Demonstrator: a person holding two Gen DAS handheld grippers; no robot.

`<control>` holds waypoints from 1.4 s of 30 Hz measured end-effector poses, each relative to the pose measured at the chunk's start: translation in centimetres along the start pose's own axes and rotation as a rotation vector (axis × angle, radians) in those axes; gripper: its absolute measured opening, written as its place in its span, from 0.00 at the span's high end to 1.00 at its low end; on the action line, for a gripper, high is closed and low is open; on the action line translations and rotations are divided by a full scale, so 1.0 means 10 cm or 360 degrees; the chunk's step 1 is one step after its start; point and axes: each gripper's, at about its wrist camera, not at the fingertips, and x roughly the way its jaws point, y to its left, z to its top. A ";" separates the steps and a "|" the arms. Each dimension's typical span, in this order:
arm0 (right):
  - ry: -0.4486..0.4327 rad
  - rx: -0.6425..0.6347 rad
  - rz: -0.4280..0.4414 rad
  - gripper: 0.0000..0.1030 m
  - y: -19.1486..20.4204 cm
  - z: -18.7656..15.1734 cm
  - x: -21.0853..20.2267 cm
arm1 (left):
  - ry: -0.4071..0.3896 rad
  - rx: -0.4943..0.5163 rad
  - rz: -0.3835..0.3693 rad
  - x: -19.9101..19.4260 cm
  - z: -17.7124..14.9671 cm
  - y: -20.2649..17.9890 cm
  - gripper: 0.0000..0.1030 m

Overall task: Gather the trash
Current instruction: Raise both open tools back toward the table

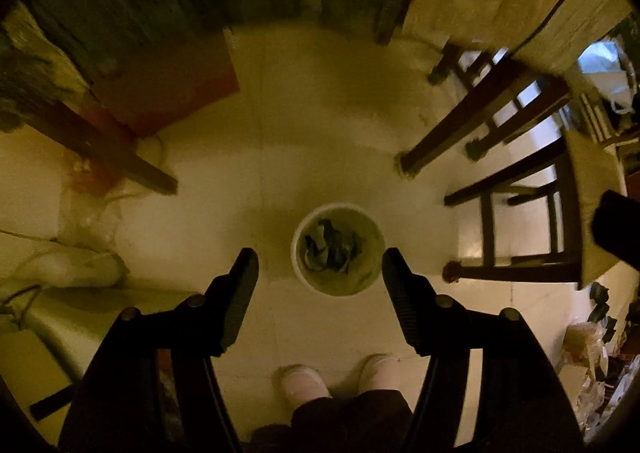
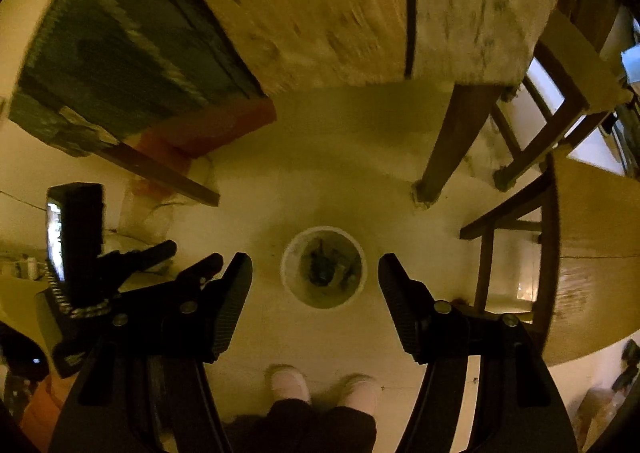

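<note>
A white round trash bin (image 1: 338, 249) stands on the pale floor, with dark crumpled trash (image 1: 330, 249) inside. It also shows in the right wrist view (image 2: 324, 273). My left gripper (image 1: 320, 257) is open and empty, high above the bin, fingers framing it. My right gripper (image 2: 316, 263) is open and empty, also high above the bin. The left gripper's body shows at the left of the right wrist view (image 2: 132, 273). Part of the right gripper shows at the right edge of the left wrist view (image 1: 616, 225).
A wooden table (image 2: 340, 5) with dark legs (image 2: 452, 141) stands beyond the bin. Wooden chairs (image 1: 516, 213) stand to the right. A red and green covered piece (image 1: 160, 65) is at the left. The person's feet in pale slippers (image 1: 304, 381) are below. Clutter (image 1: 592, 353) lies at the far right.
</note>
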 end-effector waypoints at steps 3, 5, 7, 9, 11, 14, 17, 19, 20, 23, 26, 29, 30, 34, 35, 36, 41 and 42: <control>-0.0044 -0.0032 -0.0012 0.40 0.18 0.06 -0.33 | -0.0090 0.0013 0.0018 -0.55 0.08 0.07 0.39; -0.0072 -0.0043 -0.0017 0.40 0.28 0.11 -0.55 | -0.0153 0.0010 0.0012 -0.91 0.13 0.11 0.39; -0.0108 -0.0053 -0.0008 0.40 0.39 0.15 -0.79 | -0.0221 0.0008 0.0003 -1.24 0.18 0.15 0.39; -0.0170 -0.0069 -0.0011 0.40 0.52 0.21 -1.10 | -0.0287 0.0017 0.0011 -1.58 0.23 0.17 0.39; -0.0225 -0.0089 -0.0022 0.40 0.63 0.25 -1.35 | -0.0359 0.0020 0.0019 -1.96 0.27 0.22 0.39; -0.0328 -0.0117 -0.0028 0.40 0.82 0.29 -1.78 | -0.0461 0.0014 -0.0003 -2.45 0.32 0.25 0.39; -0.0420 -0.0134 -0.0027 0.40 1.00 0.32 -2.16 | -0.0571 0.0032 -0.0021 -2.95 0.35 0.28 0.39; -0.0486 -0.0143 -0.0025 0.40 1.13 0.34 -2.42 | -0.0652 0.0056 -0.0006 -3.34 0.35 0.26 0.39; -0.0529 -0.0151 -0.0018 0.40 1.19 0.34 -2.56 | -0.0693 0.0066 0.0003 -3.48 0.34 0.23 0.39; -0.0635 -0.0197 -0.0011 0.40 1.36 0.35 -2.95 | -0.0800 0.0100 0.0011 -3.91 0.30 0.23 0.39; -0.0742 -0.0237 -0.0036 0.40 1.51 0.35 -3.25 | -0.0921 0.0130 0.0004 -4.34 0.24 0.23 0.39; -0.0846 -0.0259 -0.0055 0.40 1.64 0.32 -3.55 | -0.1037 0.0156 -0.0017 -4.74 0.16 0.25 0.39; -0.0889 -0.0264 -0.0062 0.40 1.68 0.30 -3.66 | -0.1061 0.0158 -0.0022 -4.82 0.14 0.25 0.39; -0.1011 -0.0274 -0.0100 0.36 1.81 0.20 -3.93 | -0.1197 0.0184 -0.0048 -5.21 0.01 0.32 0.38; -0.1045 -0.0276 -0.0112 0.34 1.83 0.18 -3.99 | -0.1220 0.0189 -0.0049 -5.27 -0.01 0.32 0.38; -0.1088 -0.0276 -0.0128 0.33 1.86 0.14 -4.06 | -0.1249 0.0194 -0.0050 -5.33 -0.03 0.34 0.37; -0.1224 -0.0258 -0.0201 0.15 1.89 0.10 -4.22 | -0.1381 0.0134 -0.0079 -5.54 -0.06 0.44 0.07; -0.1244 -0.0254 -0.0222 0.14 1.89 0.11 -4.23 | -0.1394 0.0122 -0.0085 -5.55 -0.05 0.45 0.05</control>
